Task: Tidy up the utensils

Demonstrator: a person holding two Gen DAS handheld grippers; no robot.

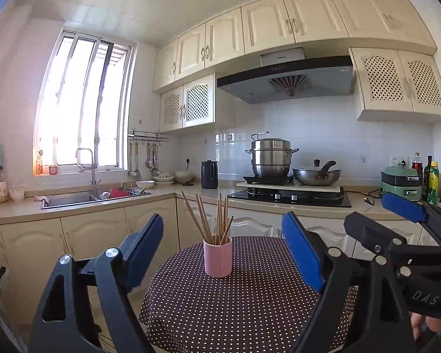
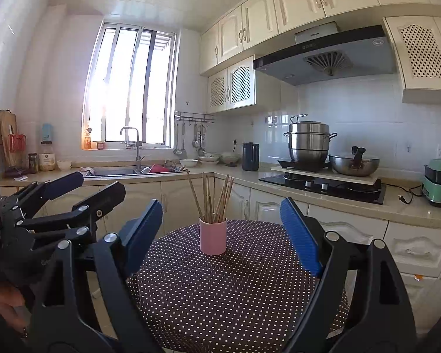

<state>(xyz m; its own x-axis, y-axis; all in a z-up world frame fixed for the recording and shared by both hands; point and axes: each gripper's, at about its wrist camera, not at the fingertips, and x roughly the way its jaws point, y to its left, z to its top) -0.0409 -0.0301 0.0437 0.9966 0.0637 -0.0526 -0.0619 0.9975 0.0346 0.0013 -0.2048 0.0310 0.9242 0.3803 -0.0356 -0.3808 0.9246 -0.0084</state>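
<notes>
While both claws hang back from the round tabletop [image 1: 250, 309] with its dotted cloth, filling the lower centre of each frame, nothing is gripped: the left claw [image 1: 223, 250] has its blue pads well apart, and so does the right claw [image 2: 223, 235]. A pink cup [image 1: 218, 257] stands upright near the tabletop's far edge, dead ahead between each claw's fingers, with wooden chopsticks [image 1: 214, 220] fanned upward, long axes near vertical. Neither claw looks clearly nearer. Only the right view shows the cutting board at far left; only the left view shows bottles at far right.
</notes>
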